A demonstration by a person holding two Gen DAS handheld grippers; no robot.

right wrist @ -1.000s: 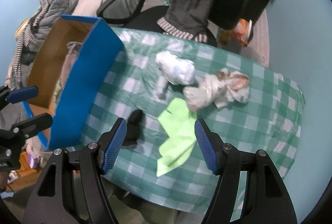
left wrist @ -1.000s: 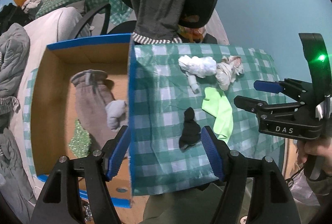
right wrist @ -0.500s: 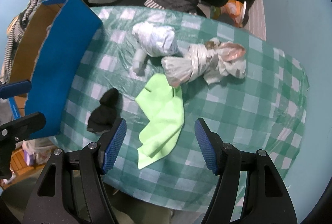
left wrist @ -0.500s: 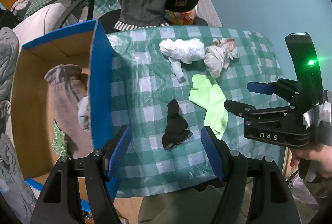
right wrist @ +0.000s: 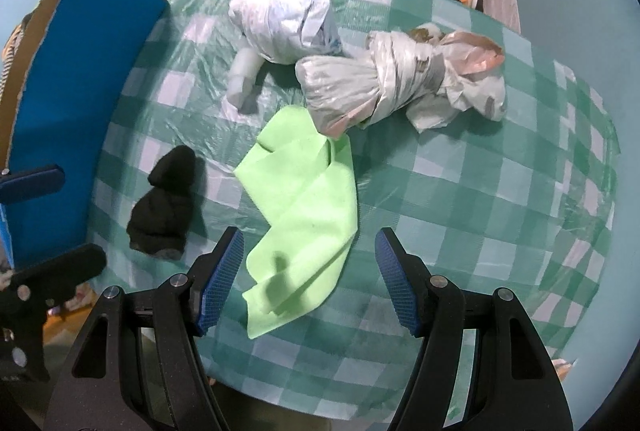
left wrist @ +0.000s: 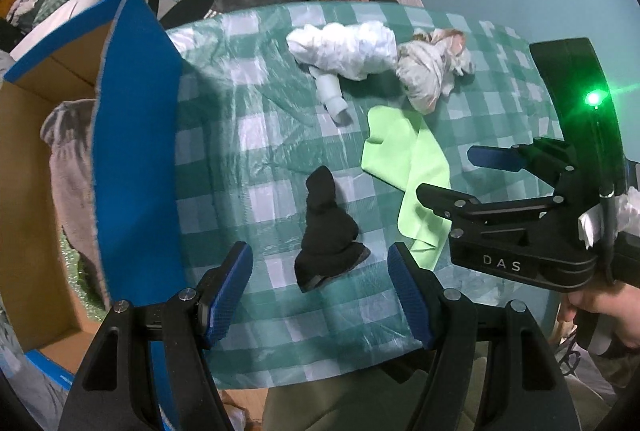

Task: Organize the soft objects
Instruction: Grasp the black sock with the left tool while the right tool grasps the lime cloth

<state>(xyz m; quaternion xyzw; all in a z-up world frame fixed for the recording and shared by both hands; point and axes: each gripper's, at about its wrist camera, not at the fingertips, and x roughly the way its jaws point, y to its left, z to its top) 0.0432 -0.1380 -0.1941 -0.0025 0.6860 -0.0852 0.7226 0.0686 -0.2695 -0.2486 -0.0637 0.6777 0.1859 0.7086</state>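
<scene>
Checked tablecloth (left wrist: 248, 135) bears black sock (left wrist: 326, 227) under the spread, empty left gripper (left wrist: 320, 285), and green cloth (right wrist: 308, 207) under the equally spread, empty right gripper (right wrist: 308, 279), each aligned for pickup.

The left gripper (left wrist: 320, 287) has been lowered toward the worktop (left wrist: 248, 135); the black sock (left wrist: 326, 231), earlier just inside the right jaw, is now centred between the jaws; the right gripper (right wrist: 308, 277) has been lowered likewise; the green cloth (right wrist: 304, 207) now reaches between its jaws.
</scene>
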